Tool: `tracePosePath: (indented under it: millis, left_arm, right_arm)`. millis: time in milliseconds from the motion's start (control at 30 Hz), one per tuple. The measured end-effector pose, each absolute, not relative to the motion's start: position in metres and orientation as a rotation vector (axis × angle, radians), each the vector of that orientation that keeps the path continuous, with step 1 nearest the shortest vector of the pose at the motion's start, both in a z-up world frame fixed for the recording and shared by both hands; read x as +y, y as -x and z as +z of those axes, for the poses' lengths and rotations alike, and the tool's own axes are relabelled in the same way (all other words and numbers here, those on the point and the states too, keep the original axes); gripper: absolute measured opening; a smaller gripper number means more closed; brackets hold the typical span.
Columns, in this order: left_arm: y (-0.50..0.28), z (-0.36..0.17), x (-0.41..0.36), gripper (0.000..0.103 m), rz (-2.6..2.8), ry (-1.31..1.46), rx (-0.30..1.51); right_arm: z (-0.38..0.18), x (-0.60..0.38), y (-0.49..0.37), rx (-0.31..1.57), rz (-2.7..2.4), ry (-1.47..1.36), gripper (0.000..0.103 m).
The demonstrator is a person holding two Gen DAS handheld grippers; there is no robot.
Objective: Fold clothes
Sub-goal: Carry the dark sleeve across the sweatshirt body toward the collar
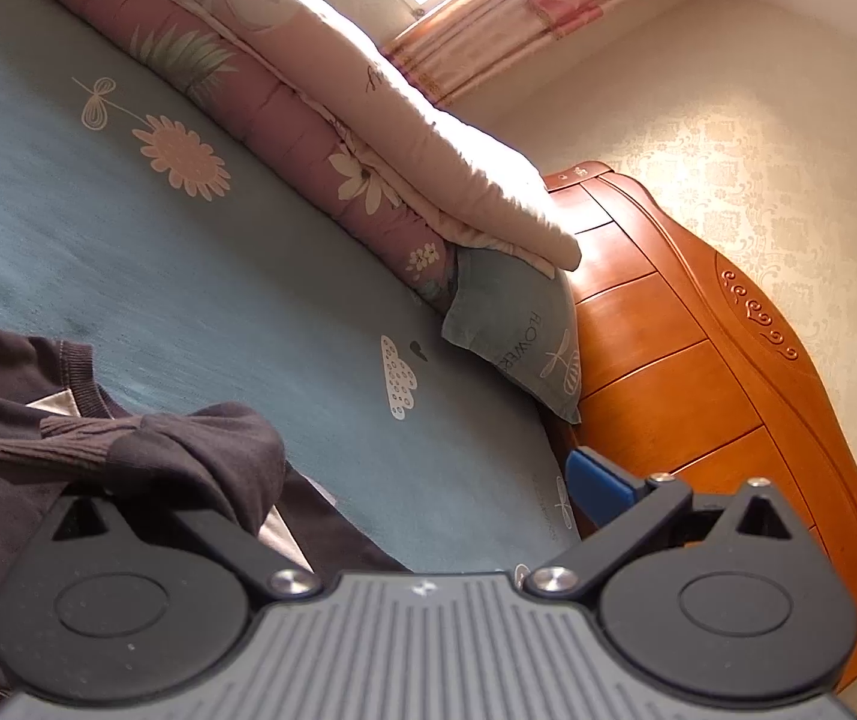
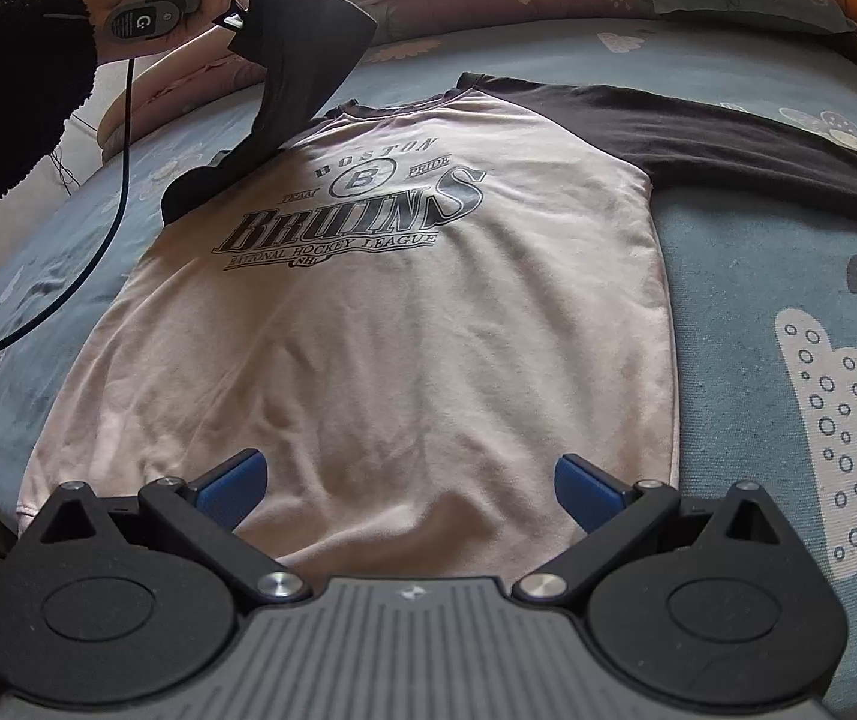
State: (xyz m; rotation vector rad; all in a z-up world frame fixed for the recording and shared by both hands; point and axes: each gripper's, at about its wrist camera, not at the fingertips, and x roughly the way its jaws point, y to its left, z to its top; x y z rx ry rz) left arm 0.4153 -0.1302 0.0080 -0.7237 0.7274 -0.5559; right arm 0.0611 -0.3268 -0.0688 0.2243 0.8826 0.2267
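A pale pink sweatshirt (image 2: 380,330) with dark sleeves and a "Boston Bruins" print lies flat, front up, on the bed. Its right sleeve (image 2: 728,138) lies stretched out to the right. My left gripper (image 2: 230,18) is lifted at the far left with the dark left sleeve (image 2: 302,66) hanging from it. In the left wrist view the sleeve's ribbed cuff (image 1: 146,450) drapes over the left finger; the right fingertip (image 1: 599,480) stands wide apart. My right gripper (image 2: 410,483) is open and empty, just above the sweatshirt's hem.
The bed has a blue-green sheet (image 1: 128,252) with flower and cloud prints. A folded floral quilt (image 1: 320,120) and a blue pillow (image 1: 518,324) lie along the far edge. A wooden headboard (image 1: 698,372) stands at the right. A cable (image 2: 98,240) hangs from the left hand.
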Motion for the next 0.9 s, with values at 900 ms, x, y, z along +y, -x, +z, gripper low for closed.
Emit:
tracePosePath:
  millis: [900]
  left_arm:
    - [-0.422, -0.043, -0.174, 0.102, -0.417, 0.357, 1.093]
  right_arm:
    - [-0.073, -0.338, -0.056, 0.880, 0.210, -0.250, 0.103]
